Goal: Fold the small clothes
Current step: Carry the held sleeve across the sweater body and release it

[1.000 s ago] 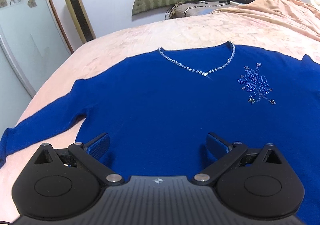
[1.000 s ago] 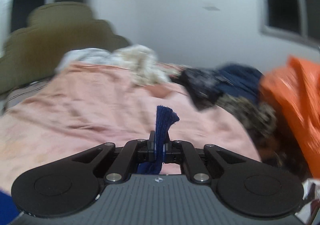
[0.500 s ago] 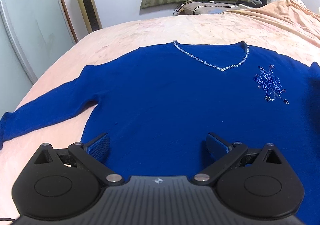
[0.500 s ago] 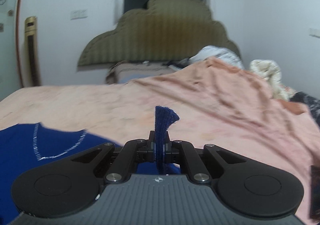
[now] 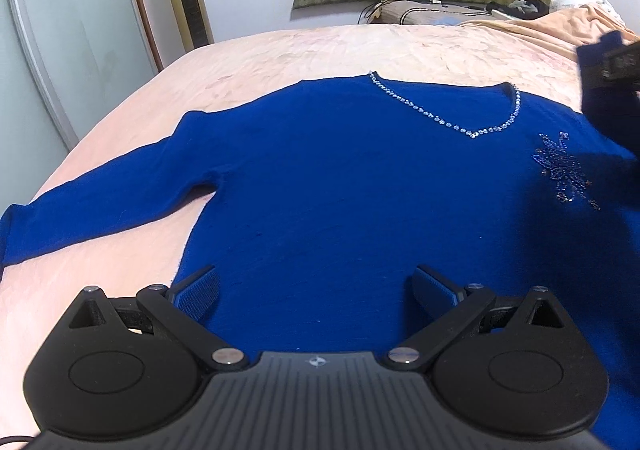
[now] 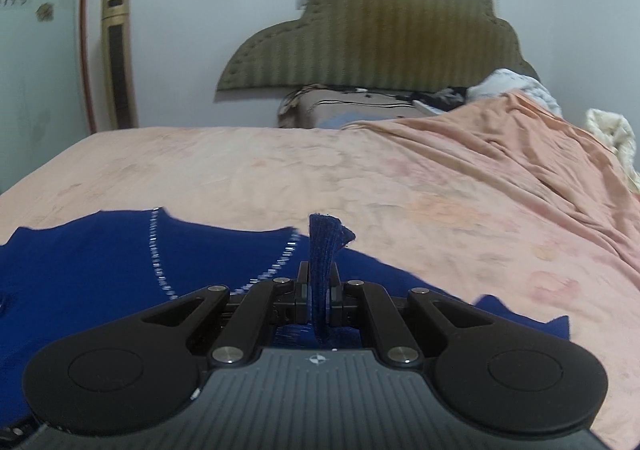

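The blue sweater (image 5: 340, 202) lies face-up on the bed (image 5: 280, 58) while the right gripper (image 6: 319, 290), clamped on its sleeve cuff (image 6: 324, 246), carries it inward from 3 o'clock (sleeve-fold step); next, lay it across the chest, the left gripper (image 5: 316, 292) hovering wide and empty at 6 o'clock.

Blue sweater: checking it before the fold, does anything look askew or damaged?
No damage shows. The blue sweater lies flat on the bed, one sleeve spread out. The other sleeve's cuff is pinched in the right gripper, lifted mid-fold.
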The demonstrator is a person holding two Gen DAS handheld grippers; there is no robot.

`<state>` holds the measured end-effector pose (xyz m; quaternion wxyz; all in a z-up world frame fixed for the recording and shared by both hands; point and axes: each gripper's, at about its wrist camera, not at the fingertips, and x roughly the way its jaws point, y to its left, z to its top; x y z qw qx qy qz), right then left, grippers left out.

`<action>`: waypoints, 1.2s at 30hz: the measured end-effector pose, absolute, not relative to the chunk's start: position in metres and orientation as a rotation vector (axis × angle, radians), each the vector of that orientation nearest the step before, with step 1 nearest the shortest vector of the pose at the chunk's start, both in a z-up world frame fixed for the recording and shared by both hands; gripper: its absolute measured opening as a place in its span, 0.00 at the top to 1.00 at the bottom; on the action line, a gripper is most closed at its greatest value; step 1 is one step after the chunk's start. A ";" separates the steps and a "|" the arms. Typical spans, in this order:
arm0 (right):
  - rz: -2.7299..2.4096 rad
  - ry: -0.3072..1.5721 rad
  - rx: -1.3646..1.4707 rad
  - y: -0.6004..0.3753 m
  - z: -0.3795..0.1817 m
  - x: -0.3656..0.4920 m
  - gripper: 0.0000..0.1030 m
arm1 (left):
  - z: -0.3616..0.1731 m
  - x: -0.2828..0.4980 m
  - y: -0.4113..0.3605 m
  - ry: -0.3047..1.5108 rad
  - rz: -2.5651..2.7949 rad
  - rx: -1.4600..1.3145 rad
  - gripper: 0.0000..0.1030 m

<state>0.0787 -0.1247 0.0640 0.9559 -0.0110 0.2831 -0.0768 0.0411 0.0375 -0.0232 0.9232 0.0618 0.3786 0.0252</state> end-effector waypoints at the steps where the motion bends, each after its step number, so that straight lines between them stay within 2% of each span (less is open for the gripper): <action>1: -0.147 0.577 -0.031 -0.117 0.064 0.081 0.90 | -0.023 0.041 0.039 0.777 0.053 0.127 0.00; 36: 0.168 0.648 -0.080 0.066 0.036 0.165 0.90 | -0.025 0.033 0.107 0.812 0.167 0.035 0.00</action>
